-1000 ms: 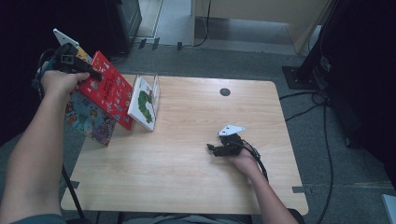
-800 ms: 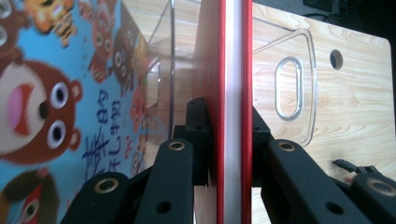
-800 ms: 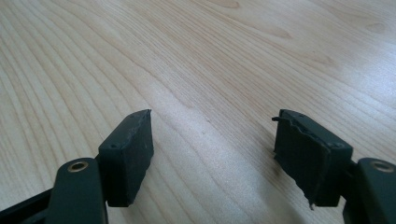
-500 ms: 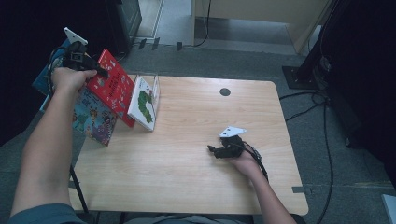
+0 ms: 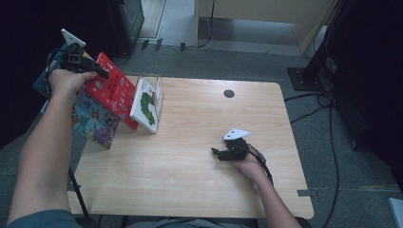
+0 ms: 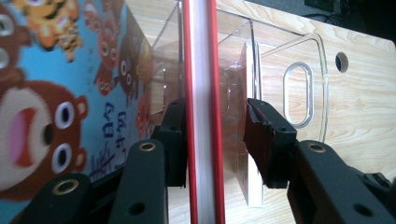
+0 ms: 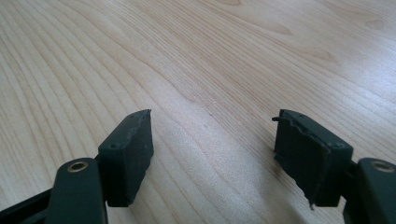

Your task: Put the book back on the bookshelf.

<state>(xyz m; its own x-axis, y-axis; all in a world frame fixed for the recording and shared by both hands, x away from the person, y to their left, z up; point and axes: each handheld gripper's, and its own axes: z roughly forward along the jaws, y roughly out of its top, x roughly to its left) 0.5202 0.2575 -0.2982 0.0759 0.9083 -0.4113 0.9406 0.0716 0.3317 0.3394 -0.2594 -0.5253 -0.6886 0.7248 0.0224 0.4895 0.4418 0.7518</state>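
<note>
The left gripper has just been opening; the red book stands between its jaws, touching one pad, clear of the other, leaning beside the clear holder. The right gripper rests released on the table.
</note>
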